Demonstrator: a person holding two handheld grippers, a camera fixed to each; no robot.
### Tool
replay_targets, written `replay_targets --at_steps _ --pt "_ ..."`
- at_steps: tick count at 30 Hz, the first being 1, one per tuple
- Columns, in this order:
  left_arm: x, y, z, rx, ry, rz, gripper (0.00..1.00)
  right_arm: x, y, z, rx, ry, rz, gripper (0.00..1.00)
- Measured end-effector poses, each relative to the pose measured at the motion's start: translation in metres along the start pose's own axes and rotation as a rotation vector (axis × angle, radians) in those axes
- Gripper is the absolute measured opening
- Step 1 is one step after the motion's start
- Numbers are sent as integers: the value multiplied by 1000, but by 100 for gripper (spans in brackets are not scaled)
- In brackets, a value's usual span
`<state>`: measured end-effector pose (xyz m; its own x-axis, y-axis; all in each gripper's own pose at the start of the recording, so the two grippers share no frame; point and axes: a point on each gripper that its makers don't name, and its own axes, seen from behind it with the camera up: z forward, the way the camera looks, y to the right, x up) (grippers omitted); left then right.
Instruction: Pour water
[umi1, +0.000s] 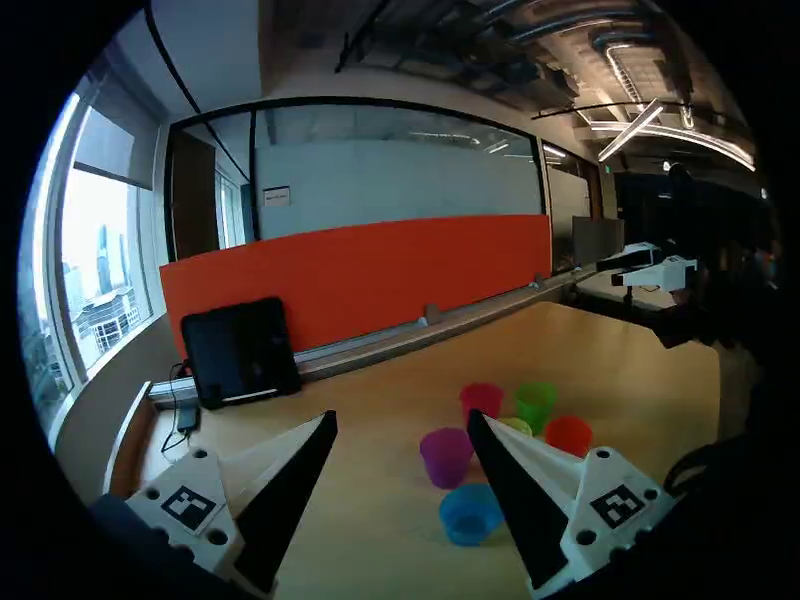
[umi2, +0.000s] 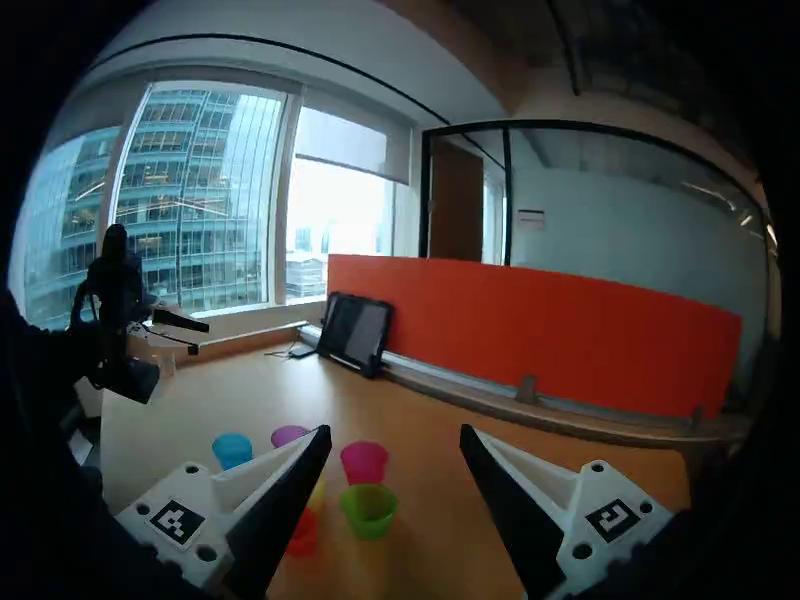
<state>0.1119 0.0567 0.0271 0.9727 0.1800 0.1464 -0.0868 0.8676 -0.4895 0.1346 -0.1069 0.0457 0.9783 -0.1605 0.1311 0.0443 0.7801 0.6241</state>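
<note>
We take the purple cup (umi1: 446, 456) as our marker, as seen in the left gripper view. The blue cup (umi1: 470, 513) stands just in front of it and the pink cup (umi1: 481, 398) just behind. The yellow cup (umi1: 517, 426) is to its right, partly hidden. The green cup (umi1: 536, 402) stands beyond the yellow one, and the orange cup (umi1: 569, 435) is farthest right. All six are small, plastic and upright, clustered on the wooden desk (umi1: 620, 360). We cannot tell whether any holds water.
</note>
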Motion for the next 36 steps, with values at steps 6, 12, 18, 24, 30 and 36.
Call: replay_targets --at_steps 6,12,18,24,30,36 --pt "-27 13 6 -39 -61 3 97 -23 -2 7 32 -43 -14 100" --pt "-49 23 12 -79 -104 1 97 -42 -3 16 56 -81 -25 100" --pt "-65 32 16 -114 -138 -9 97 -63 -4 25 77 -126 -33 100" --pt "-87 39 18 -136 -190 13 97 -79 -8 34 105 -163 -41 100" --pt "-109 46 19 -157 -244 17 97 -94 -11 43 127 -199 -43 99" --pt "-127 55 19 -197 -288 -3 97 -109 -13 52 143 -235 -50 100"
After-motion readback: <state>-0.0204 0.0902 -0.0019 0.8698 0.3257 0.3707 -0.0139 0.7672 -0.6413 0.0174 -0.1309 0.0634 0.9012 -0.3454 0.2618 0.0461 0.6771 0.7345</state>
